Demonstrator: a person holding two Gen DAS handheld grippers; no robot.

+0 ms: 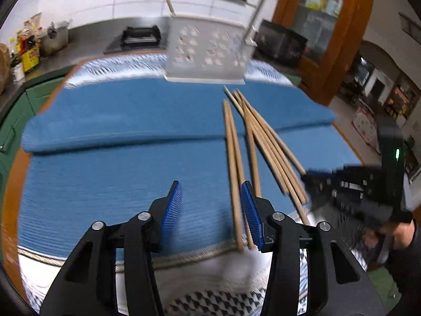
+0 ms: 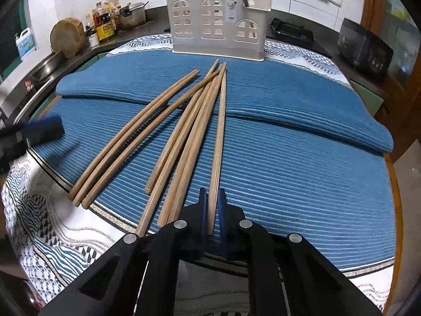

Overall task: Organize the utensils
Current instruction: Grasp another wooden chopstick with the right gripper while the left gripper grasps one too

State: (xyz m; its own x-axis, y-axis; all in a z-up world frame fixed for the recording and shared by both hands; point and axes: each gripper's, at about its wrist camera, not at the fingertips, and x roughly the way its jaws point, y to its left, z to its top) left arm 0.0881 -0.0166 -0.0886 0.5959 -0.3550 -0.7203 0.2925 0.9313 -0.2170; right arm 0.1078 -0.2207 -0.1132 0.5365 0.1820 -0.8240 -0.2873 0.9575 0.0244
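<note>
Chopsticks lie lengthwise ahead of my left tongs, which hang released above the blue mat, two sticks against the right pad. Right view: my right tongs clench the rightmost chopstick, pointing at the holder.

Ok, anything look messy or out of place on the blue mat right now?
Yes. The wooden chopsticks lie loose and crisscrossed on the blue mat, not in the white holder. The right gripper pinches one; the left gripper is open.

8 wooden chopsticks on mat, 2 in 1 white holder, 2 claws
</note>
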